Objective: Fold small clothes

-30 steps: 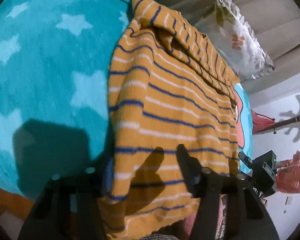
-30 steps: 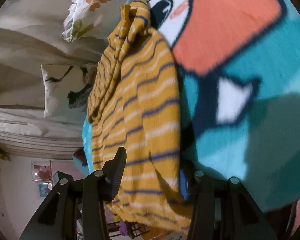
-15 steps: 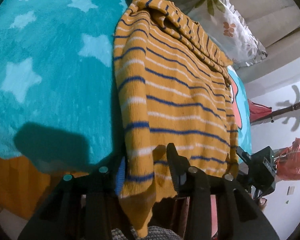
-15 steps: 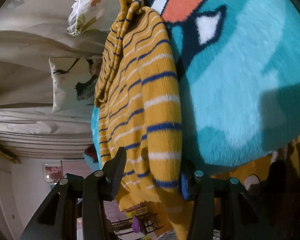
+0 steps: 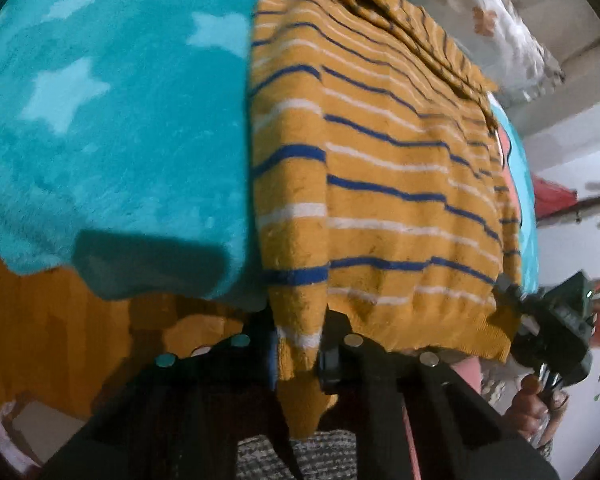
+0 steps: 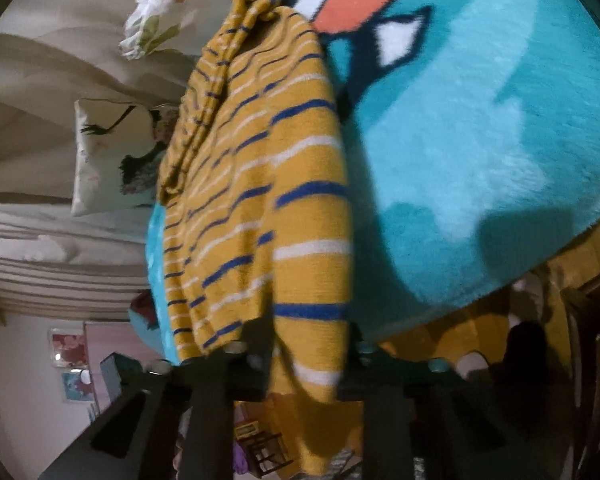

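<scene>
A mustard sweater with blue and white stripes lies on a teal blanket, its hem hanging over the bed's near edge. My left gripper is closing on the hem's left corner, and its pads press the folded fabric. The right gripper shows at the hem's other corner. In the right wrist view the sweater runs away from me over the blanket. There my right gripper is closing on the right hem corner, with the cloth pinched between its fingers.
Floral pillows lie behind the sweater's collar, and a second pillow lies by beige bedding. An orange bed side drops below the blanket edge. A hand holds the right gripper.
Both grippers slid back toward the bed's near edge along the sweater, reached its hem corners, and their jaws went from wide apart to pinched on the fabric.
</scene>
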Motion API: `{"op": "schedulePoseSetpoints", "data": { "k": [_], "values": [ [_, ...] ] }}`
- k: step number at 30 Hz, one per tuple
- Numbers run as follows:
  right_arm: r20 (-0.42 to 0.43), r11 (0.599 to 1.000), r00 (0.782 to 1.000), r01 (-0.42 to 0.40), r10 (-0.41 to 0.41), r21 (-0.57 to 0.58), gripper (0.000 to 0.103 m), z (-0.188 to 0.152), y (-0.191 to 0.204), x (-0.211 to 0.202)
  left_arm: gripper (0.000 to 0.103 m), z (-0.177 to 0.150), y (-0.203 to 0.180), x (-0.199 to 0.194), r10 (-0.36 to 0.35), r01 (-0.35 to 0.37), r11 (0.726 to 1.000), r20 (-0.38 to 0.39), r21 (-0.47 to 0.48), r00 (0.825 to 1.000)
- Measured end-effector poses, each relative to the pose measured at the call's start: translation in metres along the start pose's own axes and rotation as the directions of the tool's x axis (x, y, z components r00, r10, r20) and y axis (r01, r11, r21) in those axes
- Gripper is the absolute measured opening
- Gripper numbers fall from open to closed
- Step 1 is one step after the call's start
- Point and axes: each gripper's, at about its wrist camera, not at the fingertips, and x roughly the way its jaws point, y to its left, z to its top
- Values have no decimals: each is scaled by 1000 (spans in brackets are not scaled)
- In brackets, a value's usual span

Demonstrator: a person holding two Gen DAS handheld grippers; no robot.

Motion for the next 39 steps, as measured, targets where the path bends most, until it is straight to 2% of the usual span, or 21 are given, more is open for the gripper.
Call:
{"op": "schedulePoseSetpoints", "data": {
  "k": [2, 5, 11, 14, 17, 21, 25, 32, 39],
  "values": [
    [11, 1000, 1000, 17, -17, 16, 9, -1, -6, -4, 9, 0, 3, -9, -10, 10, 1000, 22, -14, 1000],
    [26, 1000, 1000, -3, 2, 27, 8, -5, -9, -11, 9, -3, 5, -24, -28, 29, 1000, 50, -5, 998],
    [20, 999, 1000, -16, 17, -28, 7, -24, 0, -40, 8, -19, 6, -70, -83, 79, 996, 105, 46, 991],
    [10, 999, 1000, -18, 19, -41, 7, -41, 4, -53, 8, -23, 9, -84, -90, 82, 994, 109, 69, 990],
    [-8, 998, 1000, -4, 4, -56, 7, -49, 6, -54, 8, -27, 14, -82, -68, 61, 995, 93, 76, 993],
    [-22, 998, 1000, -7, 6, -64, 7, -41, 17, -48, 8, -17, 23, -78, -70, 67, 997, 77, 40, 995],
    [-13, 994, 1000, -18, 17, -103, 7, -23, 40, -51, 8, -3, 21, -88, -73, 69, 997, 104, 38, 992],
    [5, 986, 999, -52, 53, -160, 8, 29, 85, -43, 8, 63, 8, -99, -92, 90, 996, 173, 20, 981],
    [6, 983, 996, -84, 86, -161, 8, 119, 119, -14, 8, 163, -17, -76, -61, 58, 998, 229, 22, 972]
  ]
}}
